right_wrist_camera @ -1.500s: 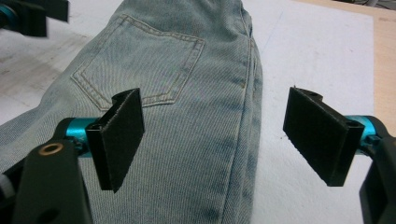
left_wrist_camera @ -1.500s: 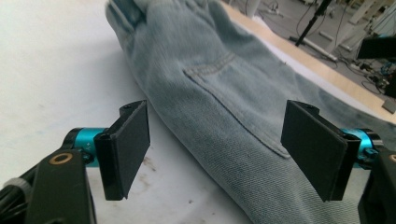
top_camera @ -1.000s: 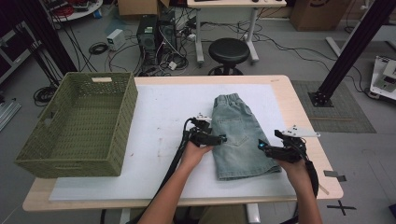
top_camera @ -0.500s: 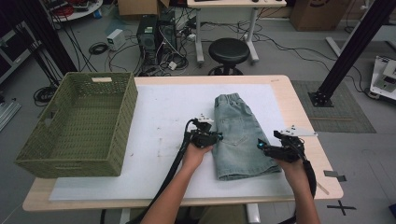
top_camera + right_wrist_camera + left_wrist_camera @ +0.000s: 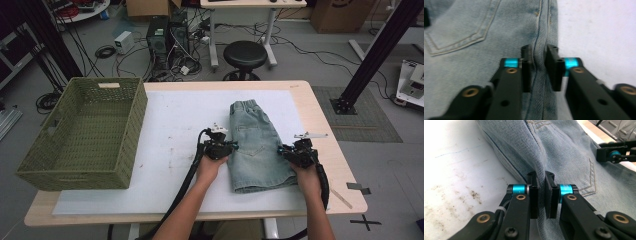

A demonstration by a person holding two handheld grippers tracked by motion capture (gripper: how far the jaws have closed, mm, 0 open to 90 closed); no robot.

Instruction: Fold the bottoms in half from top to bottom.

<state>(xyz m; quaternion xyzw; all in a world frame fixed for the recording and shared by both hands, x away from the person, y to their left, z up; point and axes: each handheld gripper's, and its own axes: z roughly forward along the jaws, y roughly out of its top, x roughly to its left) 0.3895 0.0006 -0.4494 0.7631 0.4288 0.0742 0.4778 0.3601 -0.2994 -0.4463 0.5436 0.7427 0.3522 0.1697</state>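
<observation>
**A:** So where are the shorts sitting?

**B:** The denim shorts (image 5: 257,145) lie flat on the white mat (image 5: 170,125) that covers the wooden table (image 5: 320,125), right of the middle, waistband at the far end and leg hems toward the person. The green woven basket (image 5: 82,132) sits on the left end of the table, well apart from them.

**A:** And the claws?

**B:** The left gripper (image 5: 234,146) is at the shorts' left edge, the right gripper (image 5: 280,148) at the right edge, roughly level with each other. In the left gripper view the left gripper (image 5: 541,195) has its 2 jaws nearly closed, with a raised fold of denim along the side seam pinched between them. Same deal in the right gripper view: the right gripper (image 5: 539,72) has the jaws a bit wider apart, but a ridge of the seam stands up between them and they're clamped on it.

**A:** Any brand, tag, writing on the jeans?

**B:** Nothing I can read. You get a back pocket (image 5: 456,27) with pale stitching, and that's about it (the basket has a light patch on its far wall, but it's too small to tell if it's a label). The mat has brown smudges near the left gripper.
</observation>
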